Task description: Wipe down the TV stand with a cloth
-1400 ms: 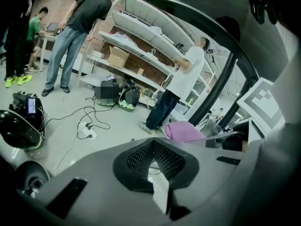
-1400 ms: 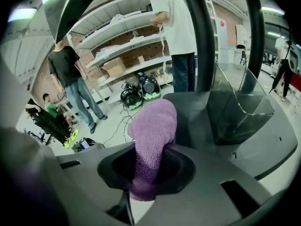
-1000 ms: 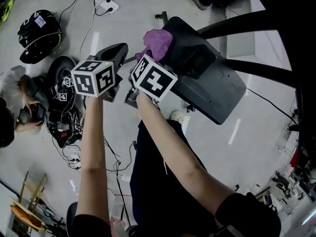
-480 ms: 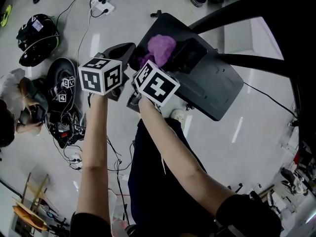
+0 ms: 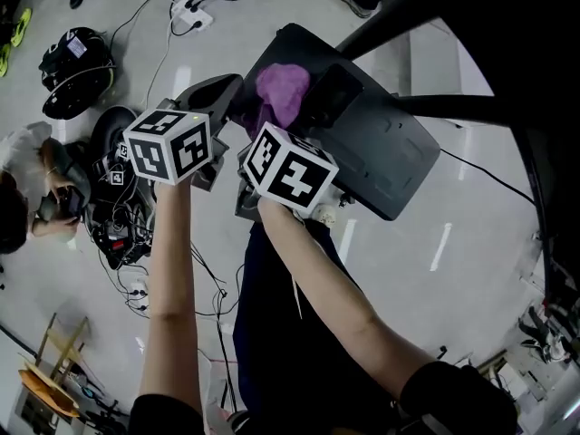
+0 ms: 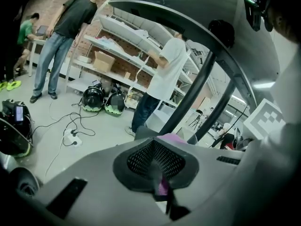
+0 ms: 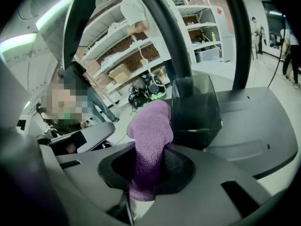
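The TV stand's dark base point(image 5: 390, 143) lies on the pale floor, with black poles rising from it point(image 6: 197, 86). A purple cloth point(image 5: 281, 93) sits bunched on the base's left end. My right gripper point(image 5: 261, 123) is shut on that cloth, which stands up from its jaws point(image 7: 150, 145) in front of the stand's dark column point(image 7: 195, 105). Just left of the cloth, my left gripper point(image 5: 222, 89) is held at the base's edge. Its jaws look shut, with a sliver of purple at their seam point(image 6: 162, 188). The cloth's top point(image 6: 171, 137) shows beyond them.
A white power strip point(image 5: 190, 12) and loose cables lie on the floor at the top left, near black helmets point(image 5: 77, 62). A person crouches at the left edge point(image 5: 36, 188). Shelving point(image 6: 117, 46) and standing people point(image 6: 162, 76) are beyond the stand.
The right gripper and the cloth have shifted slightly left across the base's end. The left gripper has stayed beside them.
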`<control>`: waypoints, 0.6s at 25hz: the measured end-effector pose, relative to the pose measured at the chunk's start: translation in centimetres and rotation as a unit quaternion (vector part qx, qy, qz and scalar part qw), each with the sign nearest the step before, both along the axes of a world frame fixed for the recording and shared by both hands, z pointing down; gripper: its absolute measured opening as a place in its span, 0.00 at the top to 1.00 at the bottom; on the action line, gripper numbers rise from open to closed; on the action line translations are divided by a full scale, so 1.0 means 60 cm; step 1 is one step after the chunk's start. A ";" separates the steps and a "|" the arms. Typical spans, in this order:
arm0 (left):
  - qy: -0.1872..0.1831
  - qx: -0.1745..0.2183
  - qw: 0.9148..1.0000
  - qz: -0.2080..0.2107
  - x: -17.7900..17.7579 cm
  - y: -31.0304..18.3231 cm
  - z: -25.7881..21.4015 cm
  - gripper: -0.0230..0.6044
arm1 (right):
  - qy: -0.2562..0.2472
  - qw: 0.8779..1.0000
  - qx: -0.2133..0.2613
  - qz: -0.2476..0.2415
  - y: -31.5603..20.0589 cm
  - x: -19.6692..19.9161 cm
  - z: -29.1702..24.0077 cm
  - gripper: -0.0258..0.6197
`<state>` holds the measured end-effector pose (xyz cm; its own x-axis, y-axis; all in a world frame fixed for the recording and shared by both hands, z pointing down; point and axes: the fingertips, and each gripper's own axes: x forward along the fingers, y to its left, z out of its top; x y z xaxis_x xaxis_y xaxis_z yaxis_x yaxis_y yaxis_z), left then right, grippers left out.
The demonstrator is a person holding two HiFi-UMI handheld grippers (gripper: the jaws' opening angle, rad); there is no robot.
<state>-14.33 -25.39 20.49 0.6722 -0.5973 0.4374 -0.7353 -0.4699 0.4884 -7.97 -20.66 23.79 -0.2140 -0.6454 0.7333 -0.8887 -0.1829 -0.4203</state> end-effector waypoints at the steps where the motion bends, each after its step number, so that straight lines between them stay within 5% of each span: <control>1: -0.002 0.005 1.000 0.004 0.008 0.003 -0.012 0.96 | -0.006 1.000 0.004 -0.012 0.004 0.005 -0.012 0.82; 8: 0.006 0.031 0.999 0.034 0.090 0.034 -0.077 0.96 | 0.027 0.987 0.073 -0.140 0.038 0.077 -0.110 0.82; 15: 0.030 0.035 0.998 0.047 0.178 0.053 -0.097 0.96 | 0.069 0.977 0.101 -0.174 0.021 0.235 -0.152 0.82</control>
